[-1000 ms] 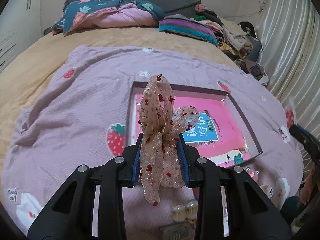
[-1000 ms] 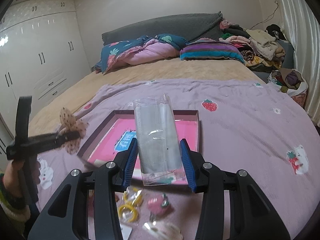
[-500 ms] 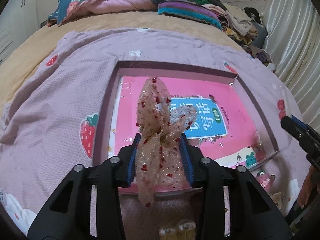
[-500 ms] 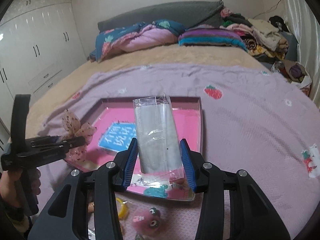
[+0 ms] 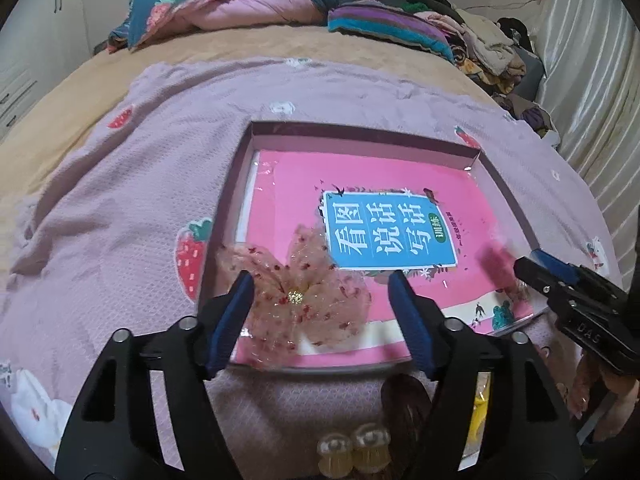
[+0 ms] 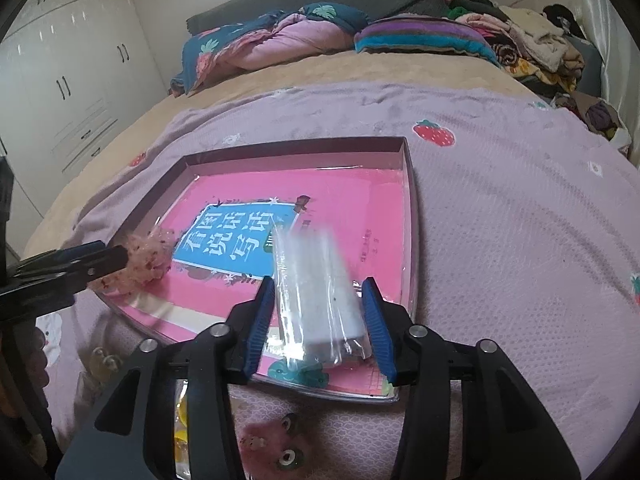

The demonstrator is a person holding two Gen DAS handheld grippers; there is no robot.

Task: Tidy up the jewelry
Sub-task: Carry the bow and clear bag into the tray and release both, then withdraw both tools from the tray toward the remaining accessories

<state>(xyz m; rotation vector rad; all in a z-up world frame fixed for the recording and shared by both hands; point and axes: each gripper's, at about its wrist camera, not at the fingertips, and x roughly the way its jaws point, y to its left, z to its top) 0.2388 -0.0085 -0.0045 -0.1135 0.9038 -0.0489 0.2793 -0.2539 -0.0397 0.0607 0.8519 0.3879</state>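
My left gripper (image 5: 320, 296) is open over the near left corner of the shallow tray (image 5: 360, 130). The sheer pink bow with red dots (image 5: 304, 300) lies loose between its fingers on the pink book (image 5: 380, 196) that lines the tray. My right gripper (image 6: 320, 308) is open at the tray's (image 6: 296, 148) near right part. The clear plastic packet (image 6: 316, 292) sits blurred between its fingers, free of the pads. In the right wrist view the bow (image 6: 146, 258) lies at the left gripper's tip.
The tray rests on a purple strawberry blanket (image 5: 120, 200) on a bed. Small pieces lie on the blanket before the tray: pale round clips (image 5: 354, 450), a yellow item (image 5: 478, 416), a pink fuzzy clip (image 6: 268, 446). Pillows and piled clothes (image 5: 480, 44) are at the back.
Both grippers moved down to the tray and opened. The bow dropped from the left gripper onto the book, and the packet is slipping out of the right gripper.
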